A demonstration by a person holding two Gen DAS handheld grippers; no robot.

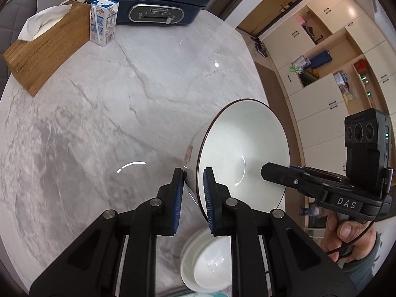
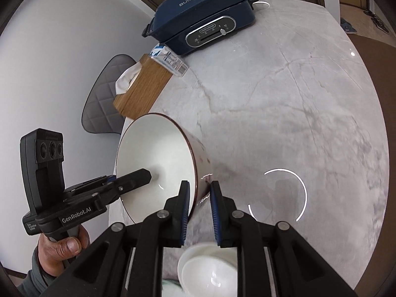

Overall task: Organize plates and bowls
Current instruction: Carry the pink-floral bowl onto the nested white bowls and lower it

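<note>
A white bowl with a dark rim and a red pattern outside [image 1: 247,148] is held in the air, tipped on its side, over the marble table [image 1: 111,123]. My left gripper [image 1: 193,193] is shut on its rim at one side. My right gripper [image 2: 200,205] is shut on the rim at the opposite side of the same bowl [image 2: 153,163]. Each view shows the other gripper across the bowl. Below the grippers, a smaller white bowl [image 1: 210,267] sits on the table, also in the right wrist view [image 2: 210,272].
At the far end of the table stand a dark blue electric cooker [image 1: 153,2], a small milk carton [image 1: 102,22] and a wooden tissue box [image 1: 47,47]. A grey chair [image 2: 106,94] stands beside the table. Cabinets [image 1: 334,86] line the room on the right.
</note>
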